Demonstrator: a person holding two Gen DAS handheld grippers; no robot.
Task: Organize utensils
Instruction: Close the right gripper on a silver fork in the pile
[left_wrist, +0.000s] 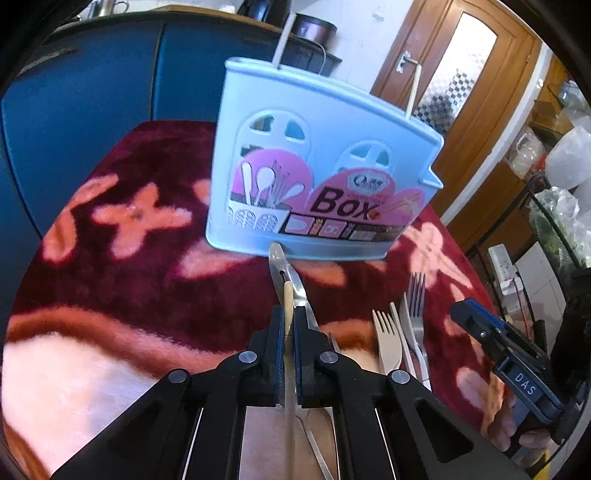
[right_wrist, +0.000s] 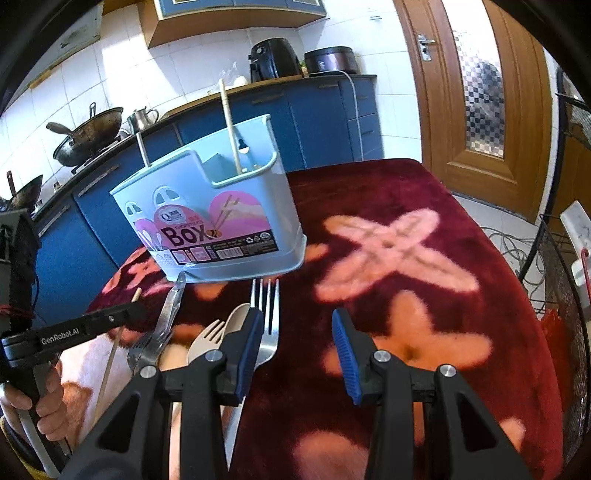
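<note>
My left gripper (left_wrist: 288, 314) is shut on a beige chopstick (left_wrist: 288, 295), whose tip pokes out just past the pads. Under it a metal knife (left_wrist: 282, 269) lies on the red floral cloth, pointing at the light blue utensil box (left_wrist: 321, 166). Two chopsticks (right_wrist: 231, 125) stand upright in the box. In the right wrist view the left gripper (right_wrist: 135, 310) and its chopstick (right_wrist: 110, 354) sit at the left. My right gripper (right_wrist: 295, 347) is open and holds nothing; it hovers just right of a metal fork (right_wrist: 267, 314), a beige spoon (right_wrist: 236, 317) and a beige fork (right_wrist: 207, 339).
The table's red floral cloth (right_wrist: 406, 258) stretches out to the right of the utensils. Blue kitchen cabinets (right_wrist: 325, 122) and a counter with woks stand behind the box. A wooden door (right_wrist: 461, 92) and a black wire rack (right_wrist: 561, 295) are on the right.
</note>
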